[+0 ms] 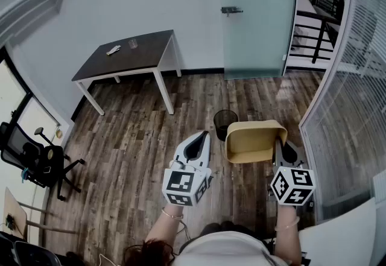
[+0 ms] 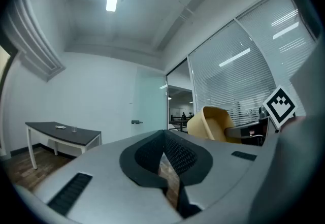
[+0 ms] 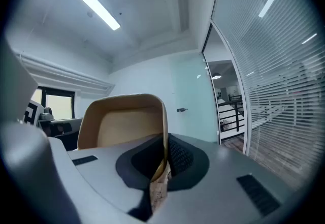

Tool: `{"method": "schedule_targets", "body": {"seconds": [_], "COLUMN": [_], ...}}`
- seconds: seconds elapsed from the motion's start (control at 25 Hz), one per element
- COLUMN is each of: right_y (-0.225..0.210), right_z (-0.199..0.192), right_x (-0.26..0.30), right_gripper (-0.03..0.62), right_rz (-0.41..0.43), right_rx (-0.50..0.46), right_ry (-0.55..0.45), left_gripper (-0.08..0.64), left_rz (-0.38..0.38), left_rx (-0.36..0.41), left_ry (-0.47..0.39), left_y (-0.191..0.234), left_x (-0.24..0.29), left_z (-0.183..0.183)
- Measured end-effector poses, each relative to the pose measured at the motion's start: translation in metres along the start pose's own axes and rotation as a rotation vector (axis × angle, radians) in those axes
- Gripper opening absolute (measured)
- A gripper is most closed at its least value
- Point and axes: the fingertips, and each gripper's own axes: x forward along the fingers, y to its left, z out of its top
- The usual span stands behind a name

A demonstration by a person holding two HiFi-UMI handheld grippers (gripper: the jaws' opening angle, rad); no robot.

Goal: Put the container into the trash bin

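Evidently you pinched the container [image 1: 254, 138] wall in the right gripper [image 3: 165, 159], beside the mid-frame bin [image 1: 224, 119], likely for dropping; left gripper [image 2: 163, 149] pressed together, empty.

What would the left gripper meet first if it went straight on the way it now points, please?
Probably the frosted glass door: the left gripper aims across the room at it and nothing nearer shows in its line, though depth is unclear.
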Motion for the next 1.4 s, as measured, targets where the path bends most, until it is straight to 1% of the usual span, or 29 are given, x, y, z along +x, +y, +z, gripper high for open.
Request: {"method": "schedule_targets", "body": {"seconds": [0.16, 0.32, 0.48, 0.64, 0.92, 1.16, 1.4], "right_y": [-0.015, -0.024, -0.038, -0.051, -0.077, -0.097, -0.104], "right_z": [0.004, 0.006, 0.007, 0.009, 0.007, 0.004, 0.003], "right_x": [0.007, 0.009, 0.012, 0.016, 0.031, 0.06, 0.103], "right_gripper": [0.005, 0.005, 0.002, 0.002, 0.002, 0.002, 0.002], "right_rz": [0.006, 0.013, 0.027, 0.041, 0.058, 0.052, 0.028], "right_rx": [-0.014, -0.003, -0.011, 0.018, 0.035, 0.058, 0.065], "right_ry": [-0.009, -0.017, -0.013, -0.027, -0.029, -0.029, -0.031], "left_gripper": [0.018, 0.018, 0.018, 0.018, 0.018, 0.018, 0.018], "left_rz": [0.0, -0.007, -0.006, 0.001, 0.022, 0.035, 0.034], "left_rx": [0.003, 0.004, 0.009, 0.004, 0.006, 0.004, -0.013], "left_ry": [-0.006, 0.0, 0.003, 0.006, 0.019, 0.028, 0.033], "left_y": [-0.011, -0.021, -0.033, -0.043, -0.058, -0.054, -0.027], "left_x": [0.016, 0.024, 0.035, 0.044, 0.065, 0.09, 0.122], "left_z": [0.0, -0.001, -0.003, -0.006, -0.017, -0.026, -0.036]}}
